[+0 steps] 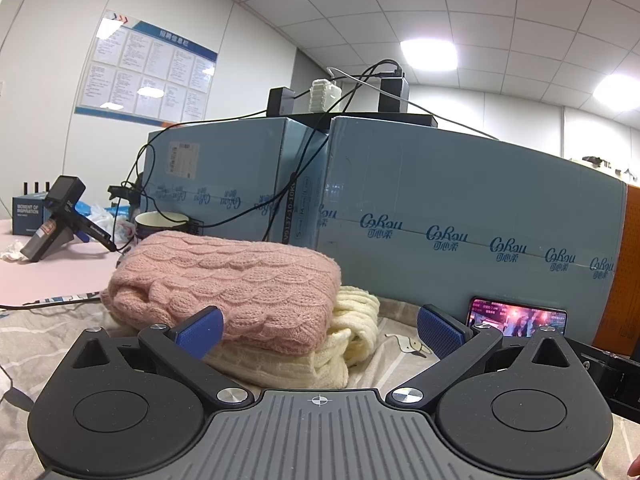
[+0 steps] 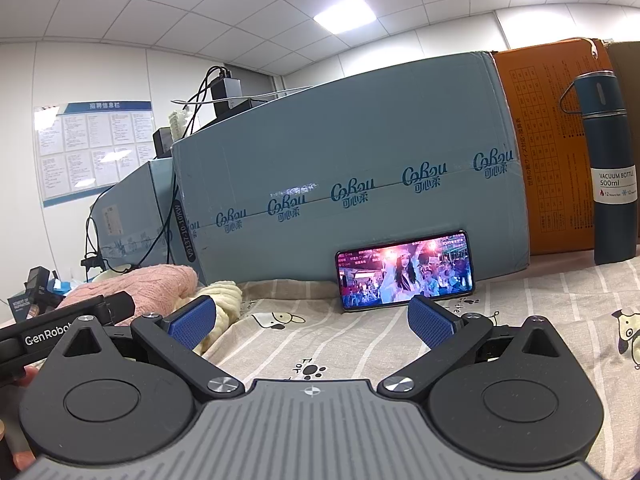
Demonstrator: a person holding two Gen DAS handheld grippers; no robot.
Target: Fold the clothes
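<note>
Both my left gripper [image 1: 320, 330] and right gripper [image 2: 312, 320] gape empty at lower centre; I'd square the pink sweater [image 1: 228, 280] on the cream knit [image 1: 320, 360] gently.

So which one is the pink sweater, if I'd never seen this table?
Find the long blue cardboard boxes standing along the back of the patterned cloth. In front of their left part sits a small stack of folded knitwear. The pink sweater is the top piece, scallop-textured, lying on a cream ribbed knit.
</note>
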